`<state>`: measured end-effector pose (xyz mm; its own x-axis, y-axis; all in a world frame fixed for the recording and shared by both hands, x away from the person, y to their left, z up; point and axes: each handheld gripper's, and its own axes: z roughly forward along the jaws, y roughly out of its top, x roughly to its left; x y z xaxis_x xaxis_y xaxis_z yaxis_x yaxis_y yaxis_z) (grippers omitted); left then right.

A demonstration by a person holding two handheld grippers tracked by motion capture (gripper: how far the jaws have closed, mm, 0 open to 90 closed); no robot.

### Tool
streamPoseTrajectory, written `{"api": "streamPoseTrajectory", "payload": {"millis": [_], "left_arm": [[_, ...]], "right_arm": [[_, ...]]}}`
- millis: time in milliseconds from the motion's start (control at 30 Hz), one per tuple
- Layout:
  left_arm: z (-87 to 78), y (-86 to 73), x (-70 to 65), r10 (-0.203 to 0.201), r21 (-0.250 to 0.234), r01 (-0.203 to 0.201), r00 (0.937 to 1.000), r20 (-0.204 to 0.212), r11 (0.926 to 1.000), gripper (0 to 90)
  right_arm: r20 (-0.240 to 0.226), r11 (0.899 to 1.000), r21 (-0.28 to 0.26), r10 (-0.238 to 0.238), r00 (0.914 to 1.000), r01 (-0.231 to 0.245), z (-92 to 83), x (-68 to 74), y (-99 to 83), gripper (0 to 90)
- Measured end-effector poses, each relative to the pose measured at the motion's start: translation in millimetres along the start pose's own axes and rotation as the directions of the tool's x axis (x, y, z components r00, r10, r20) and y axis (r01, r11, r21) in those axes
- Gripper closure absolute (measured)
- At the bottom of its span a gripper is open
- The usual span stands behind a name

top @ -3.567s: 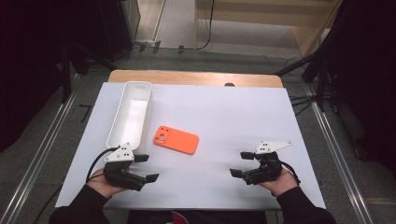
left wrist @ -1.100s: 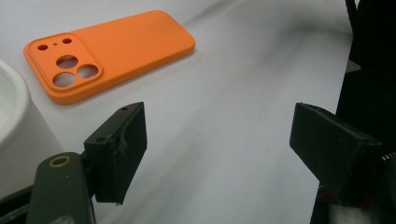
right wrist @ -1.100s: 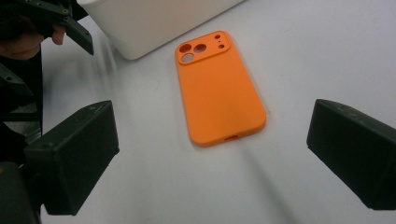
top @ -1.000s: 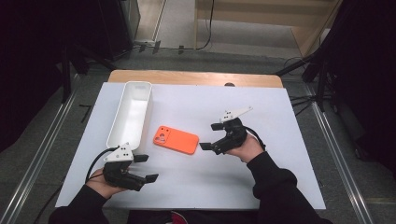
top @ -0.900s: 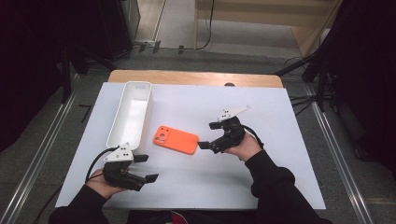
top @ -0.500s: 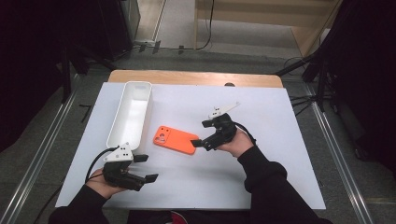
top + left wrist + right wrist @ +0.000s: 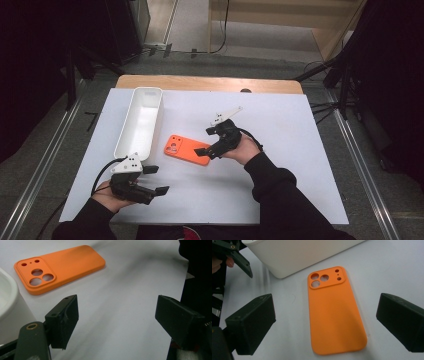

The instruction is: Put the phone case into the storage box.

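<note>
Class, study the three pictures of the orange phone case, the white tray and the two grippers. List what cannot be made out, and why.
- Phone case underside: it lies face-down in every view.
- White tray: cut off by the left gripper view's edge.
- Right gripper contact with the case: too small in the high view.

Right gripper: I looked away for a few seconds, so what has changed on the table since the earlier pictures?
The right gripper travelled from the table's near right corner leftward and away from the person to the orange phone case; its open jaws now straddle the case's near end without gripping. The left gripper, the case and the white tray stayed put.
</note>
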<state>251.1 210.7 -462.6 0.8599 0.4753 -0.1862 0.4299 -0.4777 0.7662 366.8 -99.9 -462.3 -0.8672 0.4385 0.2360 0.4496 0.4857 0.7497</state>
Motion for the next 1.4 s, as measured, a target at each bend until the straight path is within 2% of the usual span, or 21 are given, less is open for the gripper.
{"api": "streamPoseTrajectory", "payload": {"millis": [467, 1133, 1233, 1300, 1400], "left_arm": [[-0.1, 0.0, 0.3, 0.002, 0.001, -0.002, 1.0000, 0.003, 1.0000, 19.1], [0.8, 0.3, 0.2, -0.001, 0.003, 0.001, 1.0000, 0.006, 1.0000, 19.1], [1.5, 0.3, -0.1, 0.001, 0.002, -0.001, 1.0000, 0.009, 1.0000, 19.1], [1.0, 0.2, 0.1, 0.001, 0.002, -0.001, 1.0000, 0.007, 1.0000, 19.1], [0.6, 0.3, 0.4, -0.001, 0.002, 0.001, 1.0000, 0.007, 1.0000, 19.1]], "right_arm": [[-0.007, 1.000, 0.003, 0.010, 0.9999, -0.010, 21.8, -8.9, 7.7, 1.3], [-0.020, 0.998, 0.062, -0.005, 0.9998, 0.007, 45.3, -10.9, 15.1, 1.3], [-0.013, 0.996, 0.083, -0.015, 0.9998, 0.016, 46.5, -10.6, 15.2, 1.3], [0.012, 0.993, 0.112, -0.033, 0.9994, 0.031, 48.4, -10.9, 15.0, 1.4], [0.013, 0.990, 0.134, -0.039, 0.9992, 0.037, 49.5, -11.3, 14.2, 1.4]]}}
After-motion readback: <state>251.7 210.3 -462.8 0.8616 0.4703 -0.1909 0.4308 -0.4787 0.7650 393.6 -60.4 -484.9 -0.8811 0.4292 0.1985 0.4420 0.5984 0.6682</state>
